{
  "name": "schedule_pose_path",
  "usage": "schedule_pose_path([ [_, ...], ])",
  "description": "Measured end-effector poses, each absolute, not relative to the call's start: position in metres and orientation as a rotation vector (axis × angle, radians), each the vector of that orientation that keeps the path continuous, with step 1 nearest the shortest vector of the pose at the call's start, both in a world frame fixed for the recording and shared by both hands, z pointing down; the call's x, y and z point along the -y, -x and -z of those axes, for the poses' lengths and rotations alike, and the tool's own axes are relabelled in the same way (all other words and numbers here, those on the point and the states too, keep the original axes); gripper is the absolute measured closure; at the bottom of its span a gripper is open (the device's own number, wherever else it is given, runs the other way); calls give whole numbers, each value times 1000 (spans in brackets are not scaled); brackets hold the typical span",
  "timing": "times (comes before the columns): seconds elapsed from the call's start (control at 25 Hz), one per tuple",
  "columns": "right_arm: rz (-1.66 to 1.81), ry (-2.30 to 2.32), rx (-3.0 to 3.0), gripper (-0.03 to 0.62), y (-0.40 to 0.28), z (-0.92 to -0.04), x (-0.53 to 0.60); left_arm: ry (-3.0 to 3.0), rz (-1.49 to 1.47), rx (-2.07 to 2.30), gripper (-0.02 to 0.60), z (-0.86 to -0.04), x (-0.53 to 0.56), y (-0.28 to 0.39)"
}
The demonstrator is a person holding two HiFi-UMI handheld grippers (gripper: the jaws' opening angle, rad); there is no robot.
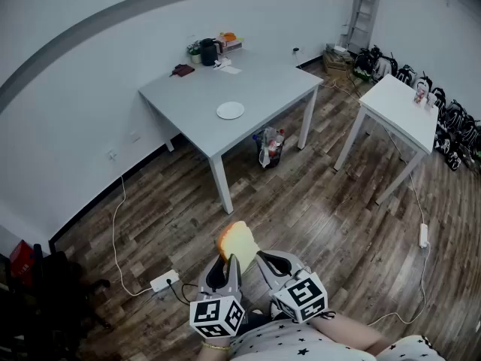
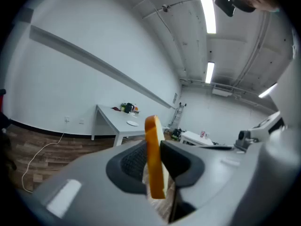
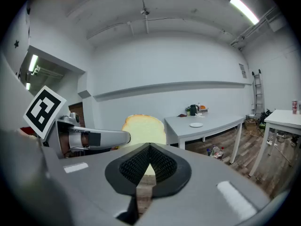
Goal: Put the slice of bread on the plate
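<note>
Stage: carrying, as I judge it. The pale slice of bread with a golden-brown crust [image 1: 239, 241] is off any surface and hangs over the wooden plank floor [image 1: 316, 201].
Done: the pick-up, judging by the bread being in a grip in the air.
Left to do: bring the bread to the desk, lower it onto the plate, and let go.
Plate: a small round white plate [image 1: 231, 110], bare, on the grey rectangular desk [image 1: 248, 81]. In the head view it is well apart from the bread, towards 12 o'clock.
Left gripper [image 1: 228, 262]: its fingers are clamped on the lower part of the bread, one on each flat face.
Right gripper [image 1: 264, 260]: its fingers meet at the tips with nothing between them. It sits just beside the left gripper, at its 3 o'clock.
Bread, look: rounded top, cream face, darker crust along the rim. It stands upright on edge, and its top rises above the fingers.
Bread, views: the left gripper view shows it edge-on as a thin slab. The right gripper view shows its broad face, beyond the fingers at 11 o'clock.
</note>
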State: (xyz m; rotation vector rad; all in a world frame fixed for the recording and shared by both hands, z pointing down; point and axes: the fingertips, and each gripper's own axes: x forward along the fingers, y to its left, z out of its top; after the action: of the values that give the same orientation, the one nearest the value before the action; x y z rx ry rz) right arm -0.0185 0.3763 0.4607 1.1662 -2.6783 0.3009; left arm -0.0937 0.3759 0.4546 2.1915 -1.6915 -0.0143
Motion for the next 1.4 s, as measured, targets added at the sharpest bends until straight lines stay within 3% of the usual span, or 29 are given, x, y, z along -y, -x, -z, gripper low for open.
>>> schedule_pose_path([
  [0.76, -348, -1166, 2645, 595, 37, -477, -344, -2147, 24, 1680, 488, -471, -330, 123],
  [1.4, -241, -1124, 2724, 595, -11, -449, -138, -2102, 114, 1753, 488, -450, -153, 79],
])
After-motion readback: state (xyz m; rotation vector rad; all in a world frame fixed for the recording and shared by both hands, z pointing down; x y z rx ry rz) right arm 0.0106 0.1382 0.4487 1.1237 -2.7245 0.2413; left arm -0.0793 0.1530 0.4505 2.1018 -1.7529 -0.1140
